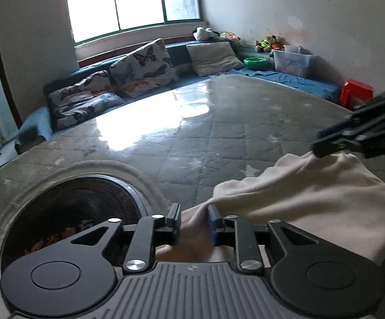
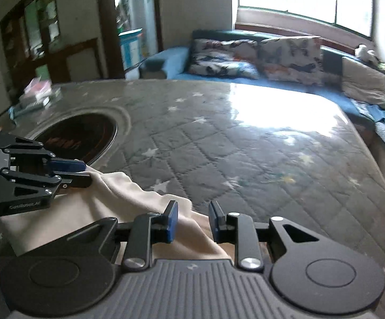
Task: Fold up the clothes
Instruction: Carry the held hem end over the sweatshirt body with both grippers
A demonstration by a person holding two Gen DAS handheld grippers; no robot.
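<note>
The cream garment lies at the desk's near edge, lifted between both grippers. The left gripper grasps one bunched edge; the right gripper holds the other, cloth between its fingers. This looks like mid-fold: next, carry both edges toward 12 o'clock and lay them flat.

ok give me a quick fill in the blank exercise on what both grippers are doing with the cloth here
1. The left gripper and right gripper both hold the same ____ garment.
2. The tabletop cover is quilted and printed with white ____.
3. Set into the tabletop is a round dark ____.

Missing words: cream; stars; cooktop
</note>
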